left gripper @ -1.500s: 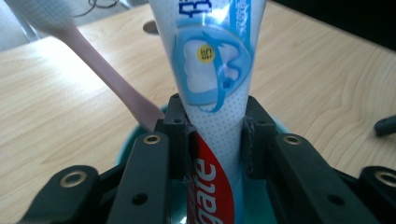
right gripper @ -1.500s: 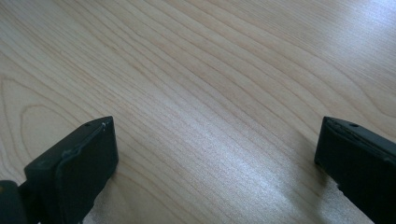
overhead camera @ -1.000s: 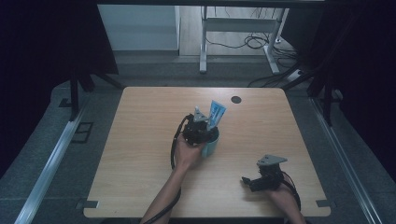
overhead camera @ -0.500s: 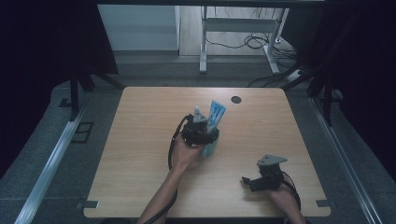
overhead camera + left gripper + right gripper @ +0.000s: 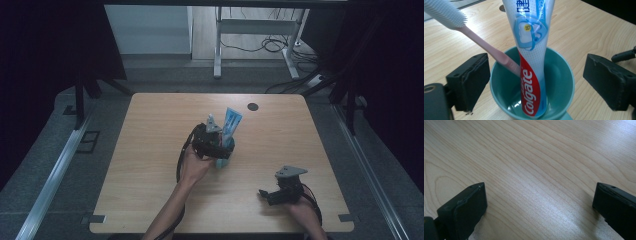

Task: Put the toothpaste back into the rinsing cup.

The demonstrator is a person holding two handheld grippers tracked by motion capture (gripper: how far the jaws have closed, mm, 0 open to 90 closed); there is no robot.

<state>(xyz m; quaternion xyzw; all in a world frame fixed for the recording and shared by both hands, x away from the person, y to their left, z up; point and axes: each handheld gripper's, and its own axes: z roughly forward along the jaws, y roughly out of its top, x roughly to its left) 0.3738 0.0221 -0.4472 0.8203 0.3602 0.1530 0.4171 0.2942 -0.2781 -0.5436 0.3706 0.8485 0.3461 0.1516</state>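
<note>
A teal cup point(image 5: 532, 85) stands near the middle of the wooden table point(image 5: 150, 150). A toothpaste tube point(image 5: 531, 50) and a pink toothbrush point(image 5: 486, 47) lean inside the cup. The left gripper point(image 5: 220, 147) hangs over the cup, its jaws just opened wide, flanking the cup without touching. Well apart from the cup, toward the near right corner, the right gripper point(image 5: 267, 196) rests with jaws apart and nothing between them.

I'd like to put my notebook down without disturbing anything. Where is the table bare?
The table is bare left of the teal cup, and along the far edge beside the dark round hole. It is crowded mid-table, where the left gripper straddles the cup, and at the near right corner by the right gripper.
</note>
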